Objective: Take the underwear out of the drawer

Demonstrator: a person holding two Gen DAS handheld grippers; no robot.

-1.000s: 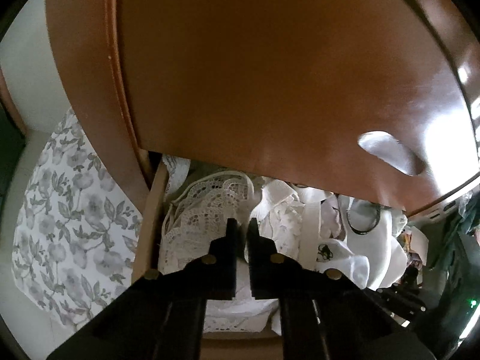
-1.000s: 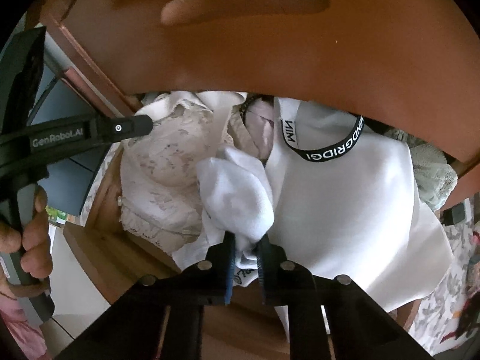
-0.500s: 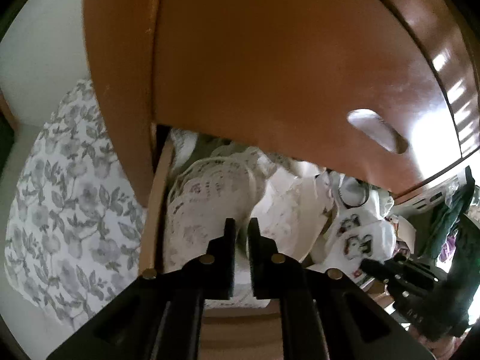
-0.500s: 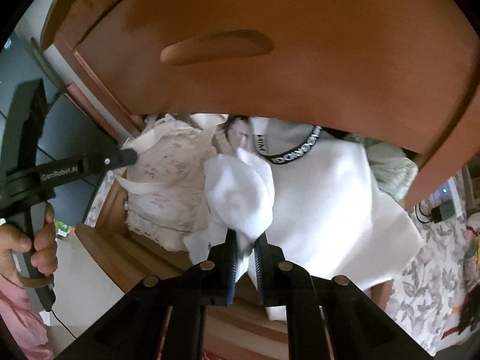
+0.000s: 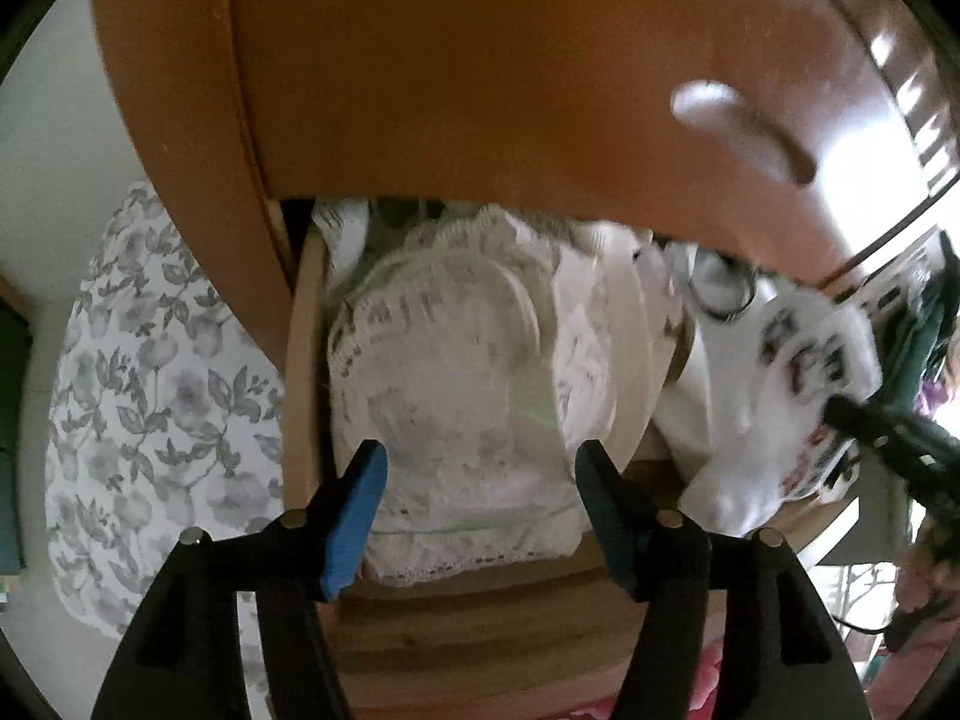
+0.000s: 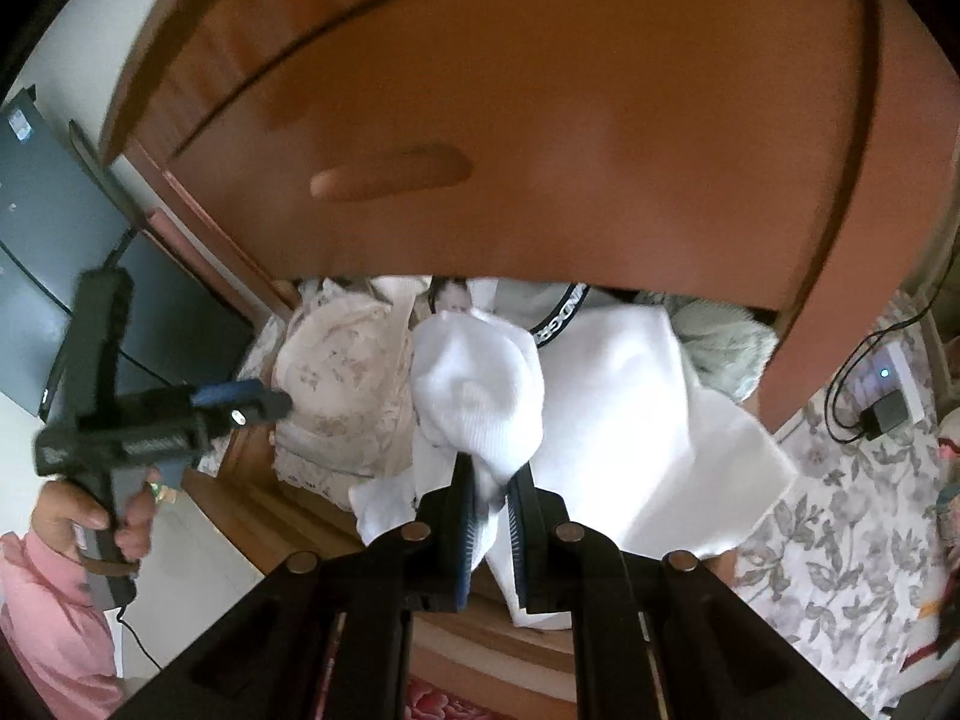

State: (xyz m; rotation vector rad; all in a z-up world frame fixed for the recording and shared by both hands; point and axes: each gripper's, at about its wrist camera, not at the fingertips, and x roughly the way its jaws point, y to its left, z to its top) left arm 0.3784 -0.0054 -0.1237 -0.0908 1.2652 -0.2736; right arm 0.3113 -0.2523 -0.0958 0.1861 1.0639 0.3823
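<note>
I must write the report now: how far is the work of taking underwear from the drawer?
Done: the drawer is open. In hand: the right gripper pinches a white garment, raised over the pile. Left: the left gripper, jaws opening, is above a lace piece, not gripped.

White underwear pinched by the right hand-held gripper above an open wooden drawer.

The underwear (image 6: 480,402) is a bunched white ribbed piece, clamped at its lower edge between the fingers of the right hand-held gripper (image 6: 492,501) and bulging up ahead of them. The drawer (image 5: 306,372) stands pulled out under a brown front panel, packed with pale cloth: a cream lace piece (image 5: 456,372) lies directly ahead of the left hand-held gripper (image 5: 480,468), whose jaws are opening with nothing pressed between them, and a white printed garment (image 5: 798,360) is to its right.
</note>
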